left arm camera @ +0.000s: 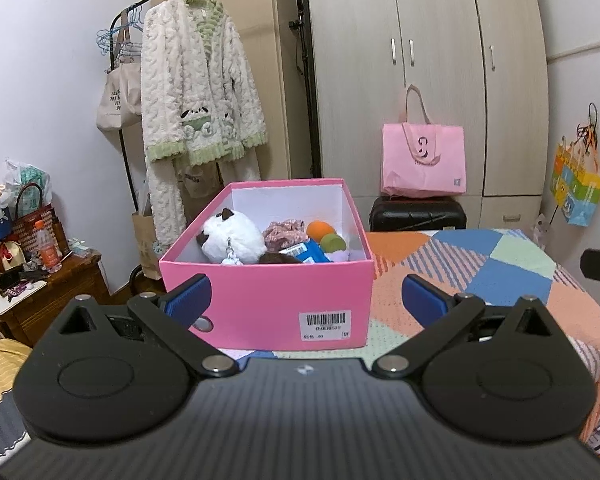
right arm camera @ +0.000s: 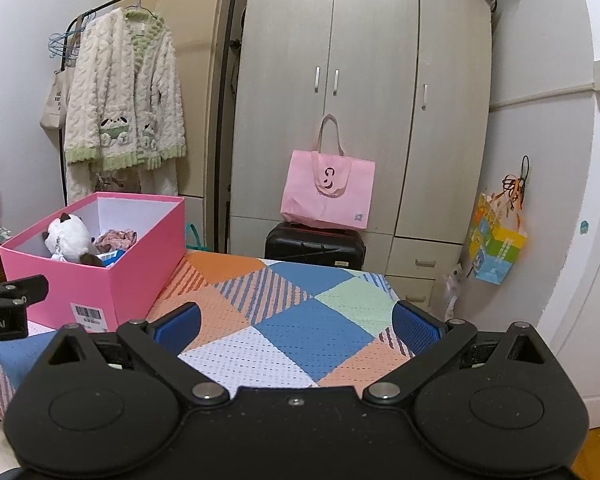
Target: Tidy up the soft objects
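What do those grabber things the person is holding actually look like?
Each is a matte black plastic body with two round discs, silver pivot pins and angled black link arms ending in ribbed blue pads. The left hand-held gripper and the right hand-held gripper look alike.

A small bedroom with pale walls. A beige three-door wardrobe (right arm camera: 364, 100) stands against the far wall, a black suitcase (right arm camera: 315, 245) at its foot. Left of it, a black clothes rail (left arm camera: 132, 40) holds a fleecy cream robe (left arm camera: 198, 80). A patchwork-covered bed (right arm camera: 284, 320) fills the foreground.
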The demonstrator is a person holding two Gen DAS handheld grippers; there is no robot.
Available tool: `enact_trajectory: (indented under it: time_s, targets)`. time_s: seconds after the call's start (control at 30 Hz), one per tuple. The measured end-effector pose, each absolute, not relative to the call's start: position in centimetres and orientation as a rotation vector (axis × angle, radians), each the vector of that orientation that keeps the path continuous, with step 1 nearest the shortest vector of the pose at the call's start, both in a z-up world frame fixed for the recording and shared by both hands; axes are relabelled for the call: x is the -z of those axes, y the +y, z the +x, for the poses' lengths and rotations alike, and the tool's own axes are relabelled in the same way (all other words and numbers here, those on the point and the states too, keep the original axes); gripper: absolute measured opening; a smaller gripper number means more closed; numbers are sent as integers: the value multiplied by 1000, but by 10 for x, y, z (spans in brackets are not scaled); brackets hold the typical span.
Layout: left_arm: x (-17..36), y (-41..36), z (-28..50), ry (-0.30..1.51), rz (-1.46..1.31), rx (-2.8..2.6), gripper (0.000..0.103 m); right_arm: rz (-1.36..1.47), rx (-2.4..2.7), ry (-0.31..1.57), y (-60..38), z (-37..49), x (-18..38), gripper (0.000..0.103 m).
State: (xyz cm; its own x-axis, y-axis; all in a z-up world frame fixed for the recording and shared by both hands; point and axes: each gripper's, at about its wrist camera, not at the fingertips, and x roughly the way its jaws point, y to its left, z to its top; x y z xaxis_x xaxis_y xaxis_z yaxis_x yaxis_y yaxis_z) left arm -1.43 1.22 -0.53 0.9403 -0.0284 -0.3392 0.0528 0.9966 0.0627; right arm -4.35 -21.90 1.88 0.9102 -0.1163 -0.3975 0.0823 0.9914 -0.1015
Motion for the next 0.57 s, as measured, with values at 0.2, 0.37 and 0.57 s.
enact_trajectory:
  time_s: [0.2,0.37,0.57]
  targets:
    - [6,14,-12,353,70,40,103,-76,124,430,-221,-40,-16,103]
    - [6,17,-13,346,62,33,103,-74,125,431,-222,-39,-16,103]
    - [5,17,-12,347,64,35,103,-63,112,442,-223,-39,-15,103]
